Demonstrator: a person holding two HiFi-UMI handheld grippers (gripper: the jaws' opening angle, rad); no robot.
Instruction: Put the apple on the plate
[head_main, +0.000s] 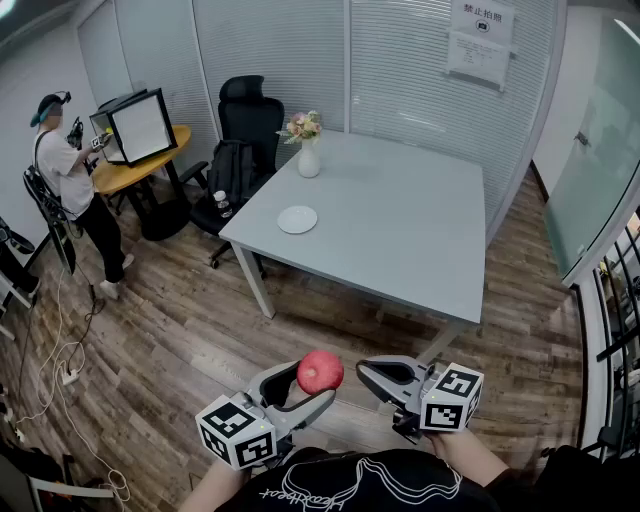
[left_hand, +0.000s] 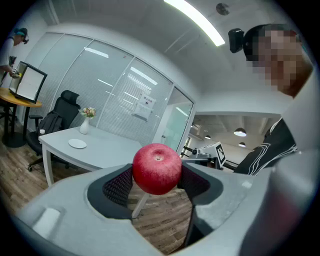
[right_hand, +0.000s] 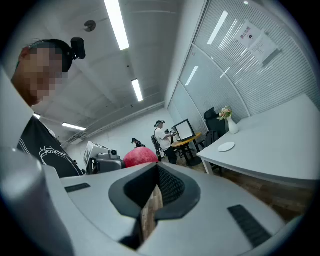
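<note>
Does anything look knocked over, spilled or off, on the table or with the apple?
Nothing stands out. The apple is whole, clamped in the left gripper. The plate lies flat on the table, and the vase of flowers near it stands upright.

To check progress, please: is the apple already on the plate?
No, the left gripper holds the apple, well short of the plate.

Apples: I am counting one apple (head_main: 320, 372).
Plates: I am counting one plate (head_main: 297, 219).
Grippers: I am seeing two, the left gripper (head_main: 318, 382) and the right gripper (head_main: 372, 374).
Tables: I am counting two, a grey table (head_main: 400, 230) and a round wooden table (head_main: 125, 176).
Vases: one vase (head_main: 309, 160).
Office chairs: one office chair (head_main: 248, 118).
People standing by: one person (head_main: 70, 180).
</note>
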